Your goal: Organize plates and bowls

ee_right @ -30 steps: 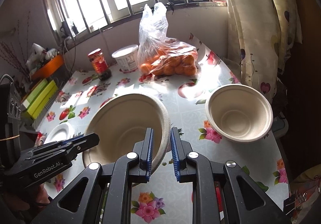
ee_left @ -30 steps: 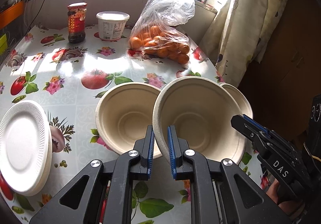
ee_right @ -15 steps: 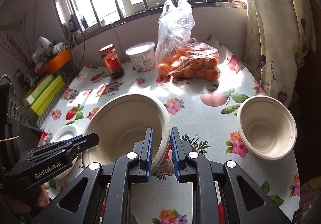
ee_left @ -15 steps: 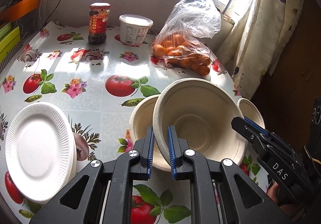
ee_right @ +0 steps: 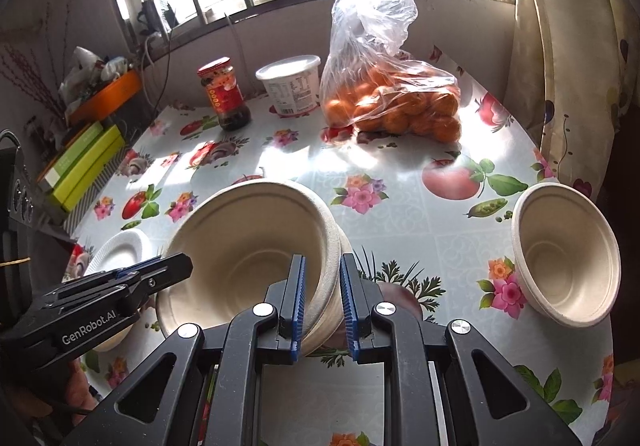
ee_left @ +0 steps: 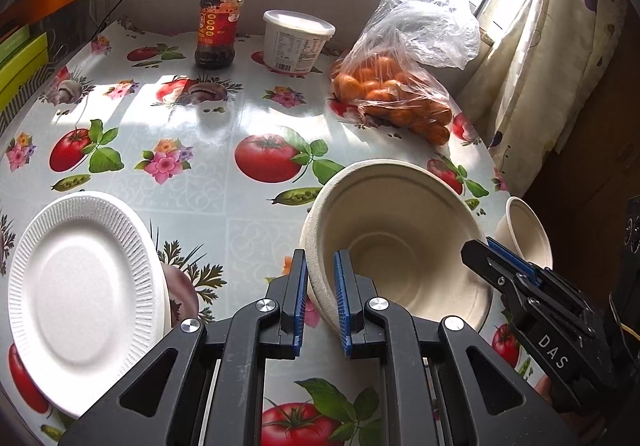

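Observation:
A beige paper bowl [ee_left: 396, 238] is held by both grippers, one on each side of its rim. My left gripper [ee_left: 320, 294] is shut on its left rim. My right gripper [ee_right: 322, 302] is shut on its right rim; the bowl [ee_right: 248, 254] now sits nested over a second bowl whose edge [ee_right: 340, 286] shows under it. Another beige bowl [ee_right: 568, 254] stands alone at the right table edge, also in the left wrist view [ee_left: 528, 230]. A stack of white ribbed plates [ee_left: 80, 290] lies at the left, seen small in the right wrist view [ee_right: 120, 250].
At the back of the flowered tablecloth [ee_left: 180, 118] stand a red-lidded sauce jar [ee_left: 218, 26], a white tub [ee_left: 296, 42] and a plastic bag of oranges [ee_left: 400, 78]. A curtain [ee_left: 540, 46] hangs at the right. Green boxes [ee_right: 80, 166] lie at the left.
The held bowl has moved left and down over the second bowl, which now is almost hidden beneath it. Both grippers stayed shut on its rim. The lone bowl is farther right.

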`<move>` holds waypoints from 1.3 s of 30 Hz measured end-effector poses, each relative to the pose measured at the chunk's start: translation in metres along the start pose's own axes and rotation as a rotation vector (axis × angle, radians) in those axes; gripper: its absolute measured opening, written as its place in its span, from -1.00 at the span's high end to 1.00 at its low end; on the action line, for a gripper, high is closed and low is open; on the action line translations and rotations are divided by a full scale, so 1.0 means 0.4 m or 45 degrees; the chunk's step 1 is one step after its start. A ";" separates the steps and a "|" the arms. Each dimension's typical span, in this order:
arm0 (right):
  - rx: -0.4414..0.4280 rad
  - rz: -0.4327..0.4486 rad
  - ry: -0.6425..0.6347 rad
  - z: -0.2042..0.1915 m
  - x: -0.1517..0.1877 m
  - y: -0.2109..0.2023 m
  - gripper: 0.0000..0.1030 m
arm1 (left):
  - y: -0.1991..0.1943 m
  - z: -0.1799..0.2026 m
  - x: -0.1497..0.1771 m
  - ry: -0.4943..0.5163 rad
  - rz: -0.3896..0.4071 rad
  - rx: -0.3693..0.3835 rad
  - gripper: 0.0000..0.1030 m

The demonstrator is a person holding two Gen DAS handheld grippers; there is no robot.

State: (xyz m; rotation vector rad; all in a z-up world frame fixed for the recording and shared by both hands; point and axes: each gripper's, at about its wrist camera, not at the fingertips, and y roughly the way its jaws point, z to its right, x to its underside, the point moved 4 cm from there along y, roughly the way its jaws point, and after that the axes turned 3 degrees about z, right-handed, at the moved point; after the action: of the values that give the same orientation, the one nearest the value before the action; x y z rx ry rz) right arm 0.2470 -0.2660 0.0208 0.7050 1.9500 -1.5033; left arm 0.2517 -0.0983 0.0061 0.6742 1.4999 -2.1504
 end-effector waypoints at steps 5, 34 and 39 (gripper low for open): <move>0.013 -0.010 -0.007 0.006 0.000 0.011 0.66 | 0.009 0.003 0.004 0.009 -0.010 -0.005 0.73; 0.029 -0.021 -0.012 0.016 0.011 0.030 0.66 | 0.022 0.000 0.004 0.015 -0.018 -0.023 0.72; 0.027 -0.023 -0.006 0.022 0.017 0.034 0.66 | 0.022 0.001 0.004 0.015 -0.018 -0.023 0.72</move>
State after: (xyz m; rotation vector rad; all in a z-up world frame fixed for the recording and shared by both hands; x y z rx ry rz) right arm 0.2531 -0.2711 0.0050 0.6942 1.9442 -1.5375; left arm 0.2555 -0.1017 -0.0013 0.6731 1.5331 -2.1442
